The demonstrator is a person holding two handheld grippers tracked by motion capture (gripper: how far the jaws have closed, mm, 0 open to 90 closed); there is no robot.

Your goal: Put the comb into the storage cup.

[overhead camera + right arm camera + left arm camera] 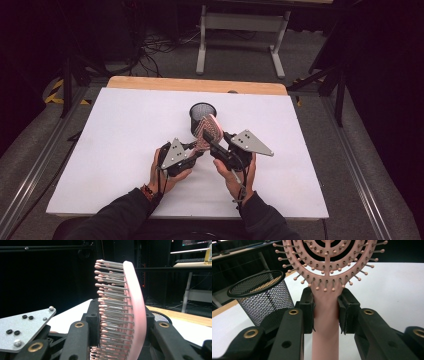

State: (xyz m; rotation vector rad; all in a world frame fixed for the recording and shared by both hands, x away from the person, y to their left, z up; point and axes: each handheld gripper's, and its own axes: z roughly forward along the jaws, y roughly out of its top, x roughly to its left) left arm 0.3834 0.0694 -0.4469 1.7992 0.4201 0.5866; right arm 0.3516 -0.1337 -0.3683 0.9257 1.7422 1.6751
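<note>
A pink hairbrush (206,131) with ball-tipped bristles is held up over the middle of the white table. My left gripper (326,307) is shut on the hairbrush (325,317) at the neck of its handle, just under the round head. My right gripper (122,322) is shut on the hairbrush (136,305) across its head, one pad on the bristle tips and the other on the smooth back. In the high view the left gripper (192,150) and right gripper (210,140) meet at the brush. A black mesh cup (202,117) stands upright just behind it.
The white table top (120,140) has a wooden strip (195,85) along its far edge. Beyond it stands a grey table frame (240,30) on the floor, with cables. In the left gripper view the mesh cup (260,297) stands close at the left.
</note>
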